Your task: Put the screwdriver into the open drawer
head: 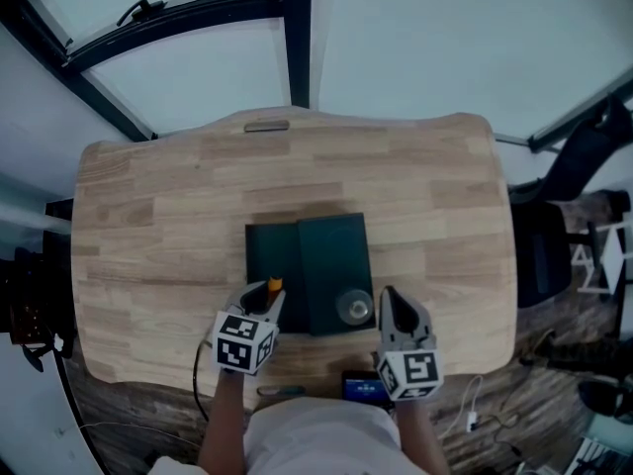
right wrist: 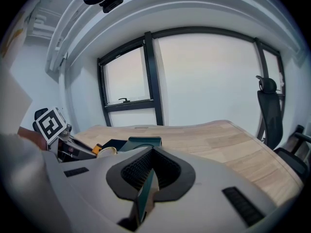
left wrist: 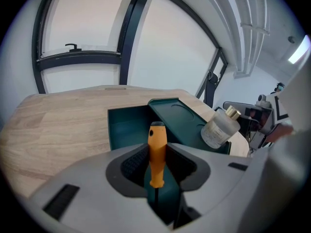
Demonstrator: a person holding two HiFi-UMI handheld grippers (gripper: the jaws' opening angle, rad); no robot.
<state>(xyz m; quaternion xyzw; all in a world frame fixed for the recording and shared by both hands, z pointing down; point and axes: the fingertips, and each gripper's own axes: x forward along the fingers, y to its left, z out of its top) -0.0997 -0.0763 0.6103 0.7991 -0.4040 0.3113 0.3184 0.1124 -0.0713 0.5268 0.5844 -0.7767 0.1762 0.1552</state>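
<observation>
— Where was the screwdriver at that moment?

— In the left claw (head: 269, 303). Its jaws were clamped on the screwdriver (left wrist: 157, 147) around the lower part of the orange handle. The handle's end pointed forward, away from the claw, and the dark shaft ran back between the jaws.

— And the drawer?

— The drawer (left wrist: 127, 125) stood pulled out of the dark green cabinet (left wrist: 175, 114), just ahead of the left claw's tips and a little below them. In the head view the handle's end seemed to hang over the drawer's near edge. I couldn't tell whether it touched anything.

— What about the other one?

— The right claw (right wrist: 147, 176) had its jaws closed on a thin dark green edge, which I took to be the cabinet's near side, probably to steady it. A glass bottle (left wrist: 219, 127) stood on the cabinet top, ahead and to the right of the left claw and just beside the right claw's tips.

— So how far along was the job?

— Well past the start, I'd judge. The tool was held off the table (left wrist: 58, 125) and already at the open drawer. What was left was to carry it forward over the drawer, lower it and part the jaws so it lay inside. It was not yet released.
</observation>
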